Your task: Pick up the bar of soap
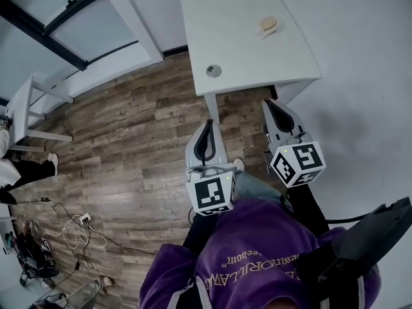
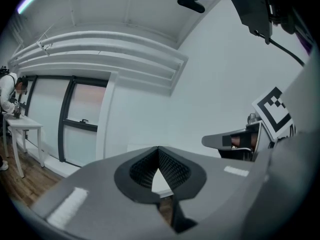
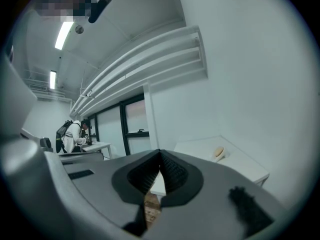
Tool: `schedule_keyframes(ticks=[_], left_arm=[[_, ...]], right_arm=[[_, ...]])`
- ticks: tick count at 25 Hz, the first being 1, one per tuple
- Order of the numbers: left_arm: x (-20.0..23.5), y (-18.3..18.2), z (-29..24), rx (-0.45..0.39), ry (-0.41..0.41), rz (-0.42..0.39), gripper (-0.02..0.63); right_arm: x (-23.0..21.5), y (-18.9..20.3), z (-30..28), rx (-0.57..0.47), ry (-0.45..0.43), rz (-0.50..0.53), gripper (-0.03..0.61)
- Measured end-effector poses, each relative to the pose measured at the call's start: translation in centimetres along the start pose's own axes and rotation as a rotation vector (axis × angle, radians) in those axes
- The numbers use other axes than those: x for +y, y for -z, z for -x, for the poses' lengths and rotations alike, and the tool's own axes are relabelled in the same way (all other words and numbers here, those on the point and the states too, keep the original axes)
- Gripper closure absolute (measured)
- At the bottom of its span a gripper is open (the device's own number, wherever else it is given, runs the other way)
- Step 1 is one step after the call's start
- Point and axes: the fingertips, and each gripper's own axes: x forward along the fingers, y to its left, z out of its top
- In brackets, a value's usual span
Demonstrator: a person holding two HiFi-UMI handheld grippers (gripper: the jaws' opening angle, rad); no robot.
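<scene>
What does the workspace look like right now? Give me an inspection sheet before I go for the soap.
Surface: white table, ahead of both grippers.
Job's things: bar of soap, tan, toward the table's far side, untouched.
Clutter: one round grey disc near the table's near edge.
Grippers: left gripper and right gripper both shut, nothing between the jaws, well short of the soap.
Cables: loose cables on the wood floor, off to the left, away from the table.
Surroundings: white wall, windows, second white table with another person at it.
</scene>
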Motion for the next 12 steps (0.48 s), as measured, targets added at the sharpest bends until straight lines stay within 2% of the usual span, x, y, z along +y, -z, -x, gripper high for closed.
schedule_keyframes(ticks=[6,12], left_arm=[[-1.8,-0.6,-6.5,-0.001,0.011,0.000,0.609],[-2.8,-0.5,-10.2,0.010,0.033,0.003,0.609]], right_arm=[[-5.0,-1.0,-3.6,0.010,-0.008,-0.004,0.569],[-7.8,-1.5,-5.5,0.013,0.006,-0.011,0.569]])
